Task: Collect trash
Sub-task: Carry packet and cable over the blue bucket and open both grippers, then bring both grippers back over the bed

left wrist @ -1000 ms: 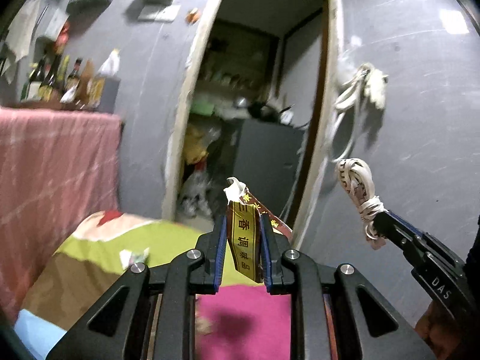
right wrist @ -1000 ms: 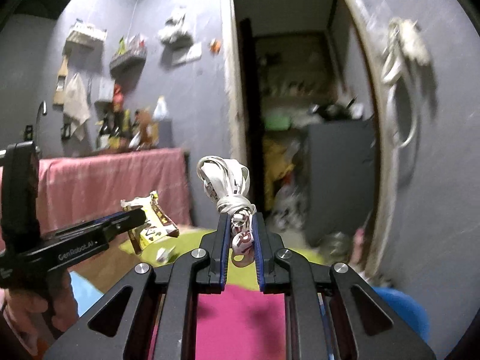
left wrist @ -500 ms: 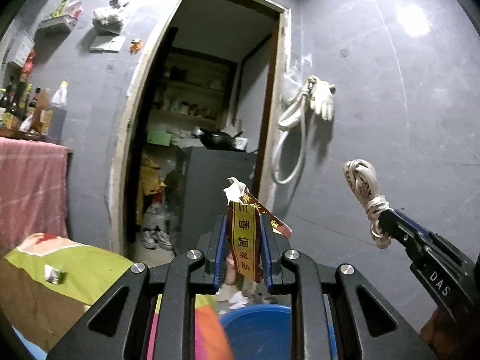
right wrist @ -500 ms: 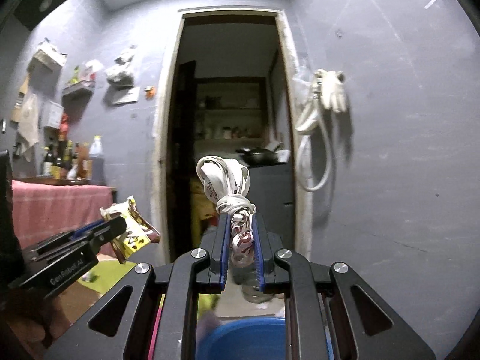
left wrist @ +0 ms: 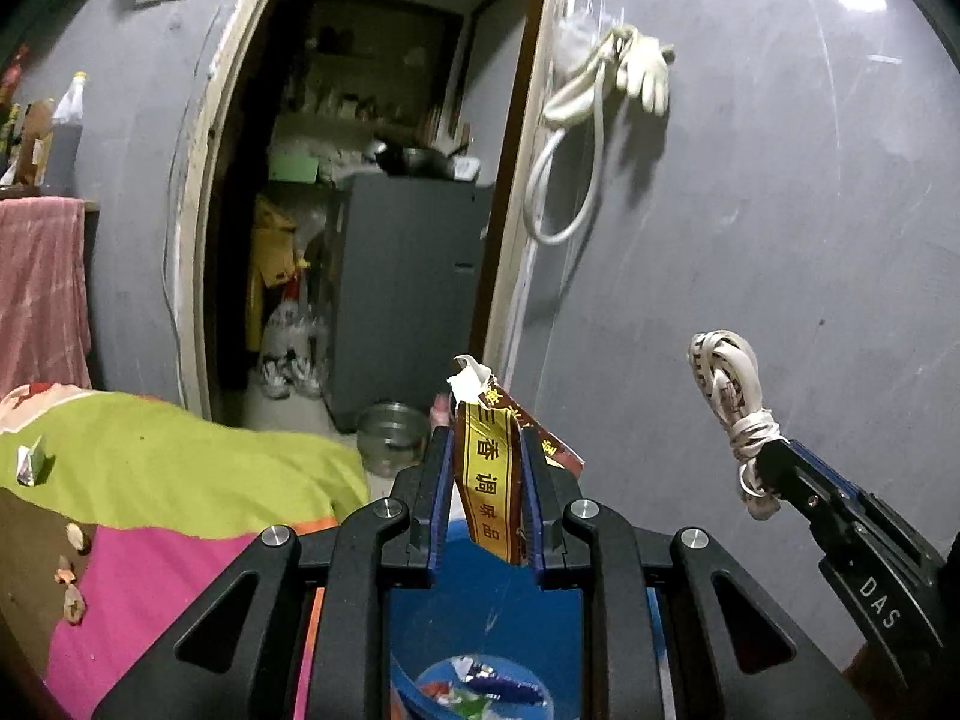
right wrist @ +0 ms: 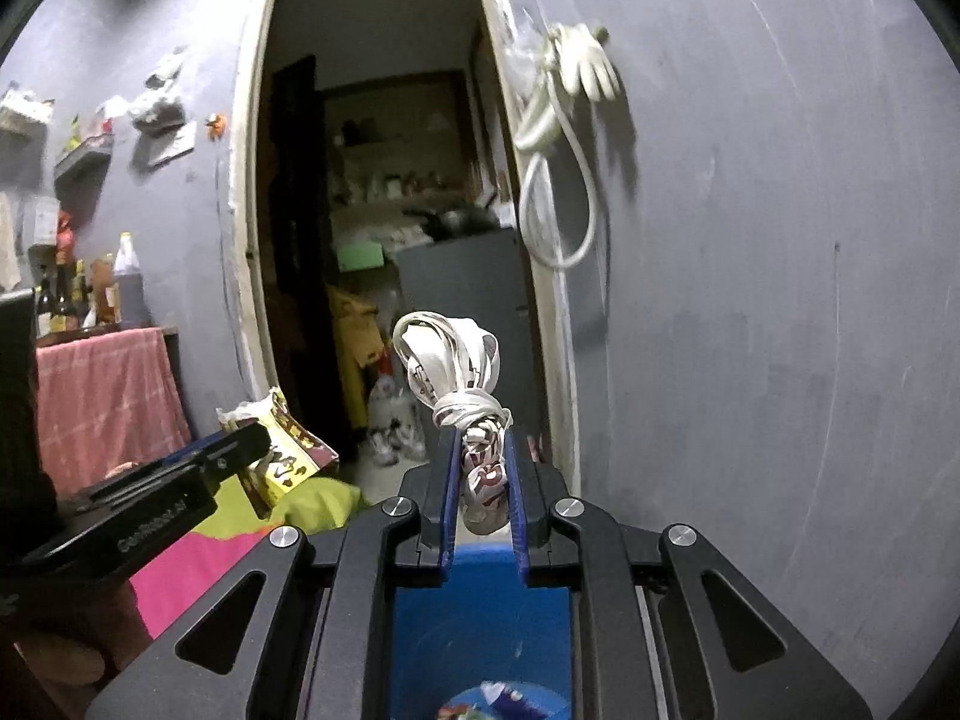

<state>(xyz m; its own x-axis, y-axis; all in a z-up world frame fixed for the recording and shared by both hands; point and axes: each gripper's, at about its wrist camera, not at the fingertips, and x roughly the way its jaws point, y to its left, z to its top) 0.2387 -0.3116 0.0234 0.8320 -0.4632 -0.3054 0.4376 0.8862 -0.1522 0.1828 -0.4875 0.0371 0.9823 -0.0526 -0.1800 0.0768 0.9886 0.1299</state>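
Observation:
My left gripper (left wrist: 485, 456) is shut on a red and yellow snack wrapper (left wrist: 489, 480) that stands up between its fingers. My right gripper (right wrist: 480, 462) is shut on a knotted bundle of white cord (right wrist: 456, 372). Both hang above a blue bin (left wrist: 510, 612) whose bottom holds scraps of trash (left wrist: 480, 684); the bin also shows in the right wrist view (right wrist: 480, 618). The right gripper with the cord (left wrist: 729, 396) is to the right in the left wrist view. The left gripper with the wrapper (right wrist: 288, 450) is to the left in the right wrist view.
A table with a green and pink cloth (left wrist: 168, 480) lies left of the bin, with a crumpled scrap (left wrist: 30, 462) and small bits (left wrist: 69, 570) on it. A grey wall (left wrist: 780, 240) rises behind. An open doorway (left wrist: 360, 210) shows a grey cabinet and a metal bowl (left wrist: 390, 432).
Both grippers have tilted down and moved over the blue bin, which now shows its inside with trash. Both still hold their items.

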